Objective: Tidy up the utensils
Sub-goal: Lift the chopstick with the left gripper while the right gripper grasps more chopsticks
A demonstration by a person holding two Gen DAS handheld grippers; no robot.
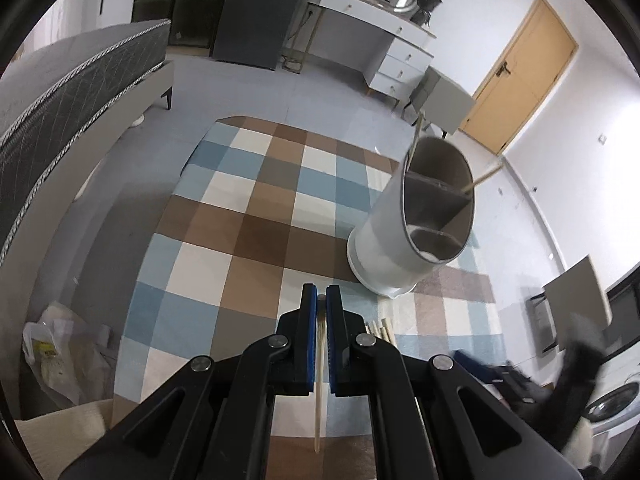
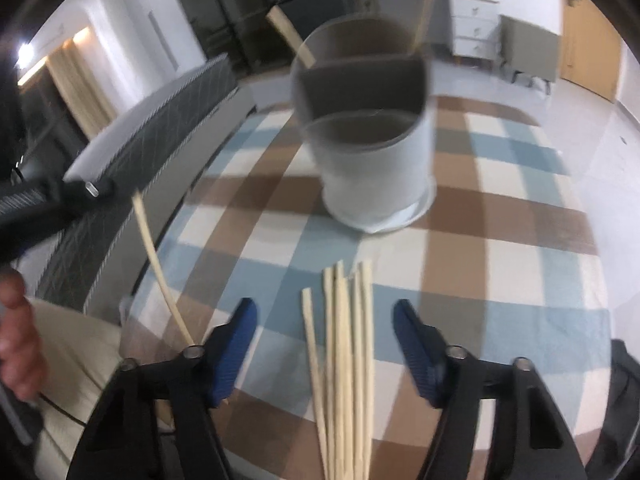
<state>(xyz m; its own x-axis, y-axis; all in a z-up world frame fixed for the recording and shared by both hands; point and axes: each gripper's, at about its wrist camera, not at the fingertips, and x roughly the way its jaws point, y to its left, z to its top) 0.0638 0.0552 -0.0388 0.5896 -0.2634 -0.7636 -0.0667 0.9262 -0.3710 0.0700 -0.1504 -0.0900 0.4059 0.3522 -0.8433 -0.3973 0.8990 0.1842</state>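
Observation:
In the left wrist view my left gripper (image 1: 321, 292) is shut on a pale wooden chopstick (image 1: 319, 400), which runs back between the blue pads above the checked tablecloth (image 1: 240, 240). To its right stands a grey divided utensil holder (image 1: 384, 248) with one chopstick (image 1: 486, 176) leaning out of its far compartment. In the right wrist view my right gripper (image 2: 325, 306) is open, its jaws on either side of a bundle of several chopsticks (image 2: 344, 360) lying on the cloth, pads clear of them. The holder (image 2: 372, 168) stands beyond the bundle. At the left, the left gripper's held chopstick (image 2: 160, 272) hangs down.
A person's hand (image 2: 16, 340) is at the left edge. A grey bed (image 1: 72, 92) flanks the table's left side. Beyond are a white dresser (image 1: 396, 56), a dark fridge (image 1: 256, 16) and a wooden door (image 1: 524, 76). A plastic bag (image 1: 60, 356) lies on the floor.

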